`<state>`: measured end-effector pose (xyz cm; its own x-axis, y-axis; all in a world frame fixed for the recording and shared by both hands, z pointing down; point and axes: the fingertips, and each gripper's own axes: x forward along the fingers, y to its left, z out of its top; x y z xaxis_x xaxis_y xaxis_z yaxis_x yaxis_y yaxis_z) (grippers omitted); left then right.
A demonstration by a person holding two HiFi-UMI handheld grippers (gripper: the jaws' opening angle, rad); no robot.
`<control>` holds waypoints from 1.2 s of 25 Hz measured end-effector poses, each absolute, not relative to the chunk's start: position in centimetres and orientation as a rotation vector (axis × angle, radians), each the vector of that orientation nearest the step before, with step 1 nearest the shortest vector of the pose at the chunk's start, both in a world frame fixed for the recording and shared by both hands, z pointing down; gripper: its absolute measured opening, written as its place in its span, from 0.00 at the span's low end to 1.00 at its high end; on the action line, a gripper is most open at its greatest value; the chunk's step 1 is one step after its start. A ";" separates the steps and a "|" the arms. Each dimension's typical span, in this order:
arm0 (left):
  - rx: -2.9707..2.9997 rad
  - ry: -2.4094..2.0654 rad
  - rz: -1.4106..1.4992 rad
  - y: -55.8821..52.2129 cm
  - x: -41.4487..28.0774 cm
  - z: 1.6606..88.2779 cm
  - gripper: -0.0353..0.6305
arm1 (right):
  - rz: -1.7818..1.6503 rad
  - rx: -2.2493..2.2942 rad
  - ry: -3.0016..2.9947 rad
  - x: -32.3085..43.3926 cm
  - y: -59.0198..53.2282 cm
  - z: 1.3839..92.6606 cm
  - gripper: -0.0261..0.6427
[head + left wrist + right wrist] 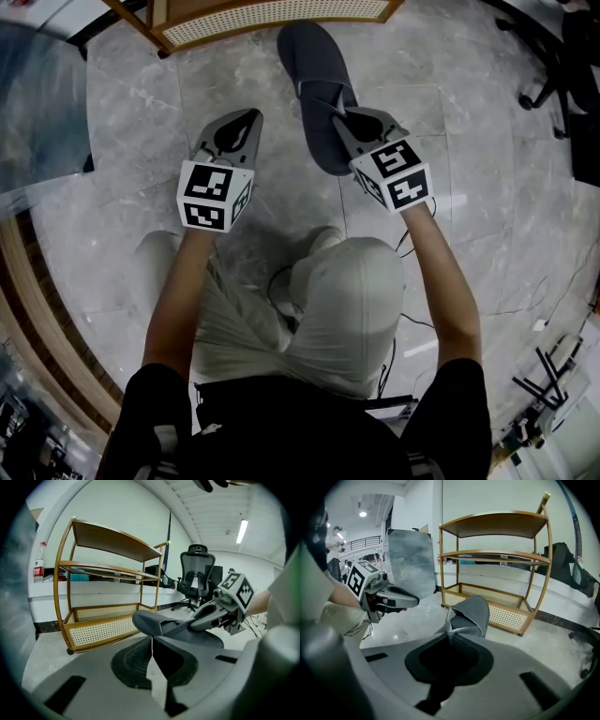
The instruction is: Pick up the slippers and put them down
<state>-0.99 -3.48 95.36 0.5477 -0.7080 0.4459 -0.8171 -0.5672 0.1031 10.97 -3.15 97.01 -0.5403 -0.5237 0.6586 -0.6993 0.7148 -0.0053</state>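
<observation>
Where the step stands: one dark grey soft fabric slipper [312, 75] hangs from the right gripper [343, 114], toe pointing away from the person. It looks low over the pale marbled tile floor [141, 112] (whether the sole touches cannot be settled). Setting it down is probably the step in hand.
Right jaws: closed on the thin edge of the slipper's upper, a small bite at the foot opening.
Left gripper [246, 118]: jaws pressed together on nothing, beside the right one and apart from the slipper.
Slipper's handling: the fabric is soft, so the long toe will likely sag and swing from that one pinch (folding under itself is the risk).
Setting down: bring the sole flat to the floor, heel and toe together. Only then part the jaws and draw straight back, so the upper is not dragged along.
Landing spot: bare floor short of the wooden rack with a cane-mesh bottom shelf [272, 14]. The toe is near its front rail, so keep it clear of that.
Second slipper: none in view.
</observation>
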 end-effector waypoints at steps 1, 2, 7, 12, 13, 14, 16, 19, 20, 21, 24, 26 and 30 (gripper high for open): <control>2.491 -1.259 0.520 -3.5 -0.9 95.8 0.06 | 0.357 0.920 -2.273 10.9 -3.2 97.5 0.06; 2.495 -1.251 0.520 -3.4 -0.9 96.3 0.06 | 0.359 0.918 -2.271 10.9 -3.2 98.0 0.06; 2.494 -1.211 0.546 -3.0 -1.0 99.0 0.06 | 0.375 0.902 -2.261 10.3 -2.9 100.7 0.06; 2.481 -1.170 0.588 -2.7 -0.8 101.6 0.06 | 0.399 0.874 -2.247 9.5 -2.1 103.5 0.06; 2.479 -1.163 0.589 -2.5 -0.7 102.2 0.06 | 0.405 0.869 -2.241 9.4 -1.9 104.1 0.06; 2.478 -1.158 0.589 -2.4 -0.7 102.8 0.06 | 0.411 0.863 -2.235 9.3 -1.8 104.7 0.06; 2.477 -1.150 0.599 -2.1 -0.7 103.9 0.06 | 0.422 0.853 -2.224 9.2 -1.4 105.8 0.06; 2.462 -1.134 0.624 -1.5 -0.7 105.9 0.06 | 0.448 0.844 -2.207 9.2 -1.1 107.7 0.06; 2.452 -1.127 0.633 -1.4 -0.7 106.5 0.06 | 0.459 0.843 -2.202 9.2 -1.0 108.3 0.06; 2.442 -1.119 0.643 -1.2 -0.7 107.1 0.06 | 0.469 0.842 -2.199 9.1 -1.0 108.9 0.06; 2.423 -1.090 0.688 -0.6 -0.5 108.7 0.06 | 0.497 0.845 -2.187 9.1 -0.6 110.3 0.06; 2.416 -1.071 0.720 -0.1 -0.4 109.9 0.06 | 0.513 0.845 -2.175 9.0 -0.2 111.1 0.06; 2.401 -1.053 0.758 0.7 -0.4 111.3 0.06 | 0.538 0.835 -2.151 8.8 0.7 112.9 0.06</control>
<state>-0.37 0.67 111.32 0.5670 -0.5388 0.6231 -0.7616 -0.6311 0.1474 8.80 0.72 112.88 -0.5031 -0.3906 0.7709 -0.7074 0.6986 -0.1078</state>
